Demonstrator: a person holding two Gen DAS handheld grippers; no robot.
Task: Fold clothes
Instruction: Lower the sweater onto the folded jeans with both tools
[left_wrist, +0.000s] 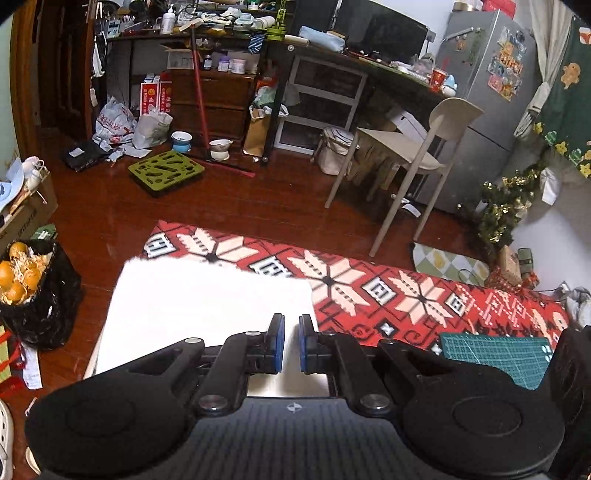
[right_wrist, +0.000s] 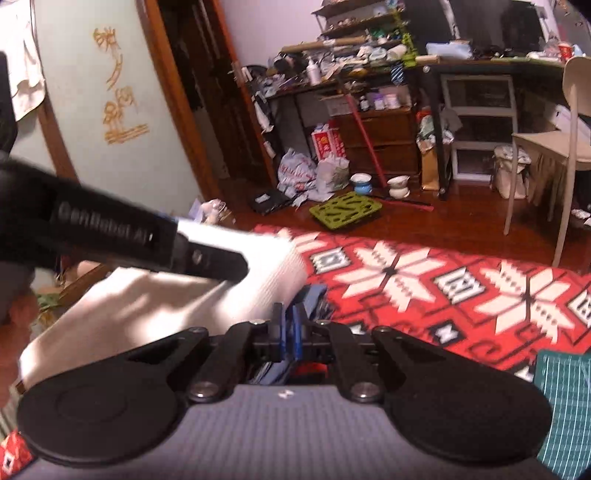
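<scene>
Left hand-held gripper (left_wrist: 291, 343) nearly closed, empty, over white garment (left_wrist: 207, 306) on red rug (left_wrist: 406, 295).

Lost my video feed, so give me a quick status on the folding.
Left gripper nearly shut, nothing visibly pinched. Right gripper shut at the edge of the white cloth. Cloth lies on the red rug. Nothing in the way.

One white cloth (left_wrist: 207, 310), one red patterned rug (left_wrist: 406, 295), two grippers (left_wrist: 291, 345) (right_wrist: 289, 332), one beige chair (left_wrist: 424, 147), two pet bowls (left_wrist: 181, 140) (left_wrist: 220, 147).
</scene>
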